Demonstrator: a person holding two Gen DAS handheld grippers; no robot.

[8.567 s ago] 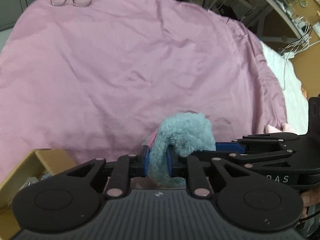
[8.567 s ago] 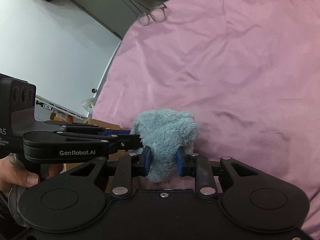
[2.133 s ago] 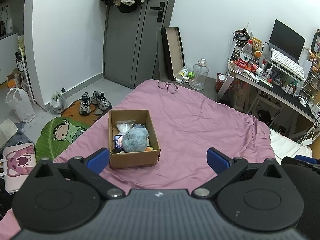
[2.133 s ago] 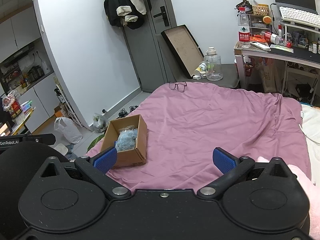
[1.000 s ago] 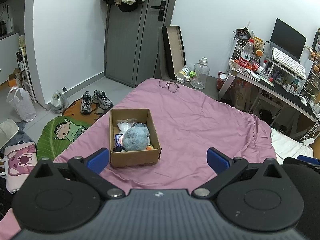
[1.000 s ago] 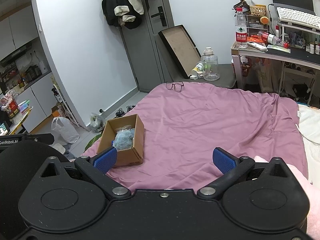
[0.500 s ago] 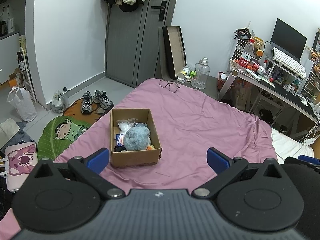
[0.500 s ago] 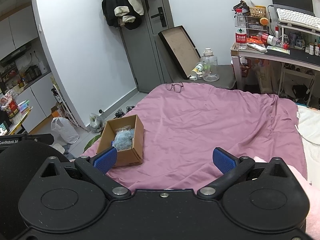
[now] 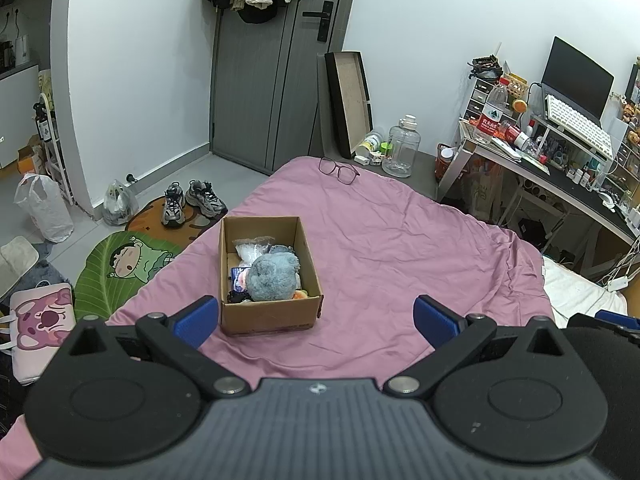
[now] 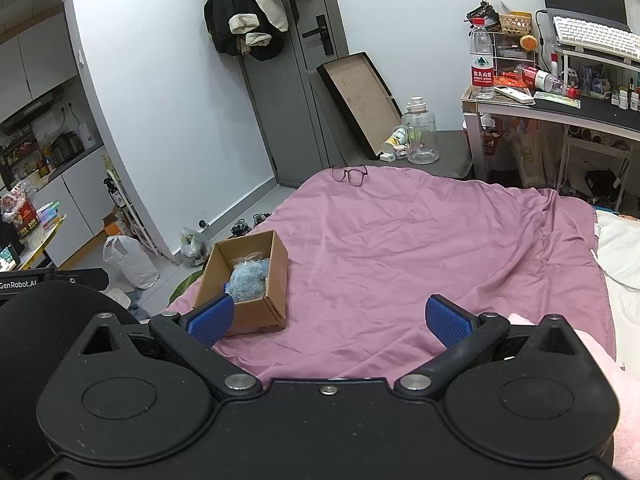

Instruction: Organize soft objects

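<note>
A fuzzy blue-grey soft item lies in an open cardboard box on the pink bedsheet. The box also holds a clear plastic bag and small items. In the right wrist view the box is at the left with the blue soft item inside. My left gripper is open and empty, held high and back from the box. My right gripper is open and empty, also held well back. A pink soft thing shows at the right edge behind the right gripper.
Glasses lie at the bed's far edge. Beyond the bed are a door, a leaning tray, a clear water jug and a cluttered desk at right. Shoes, mats and bags are on the floor at left.
Both grippers were shut on the blue soft item 8.6 s ago; now it lies in the box and both are open and drawn back. Over the last second the views barely shift.
</note>
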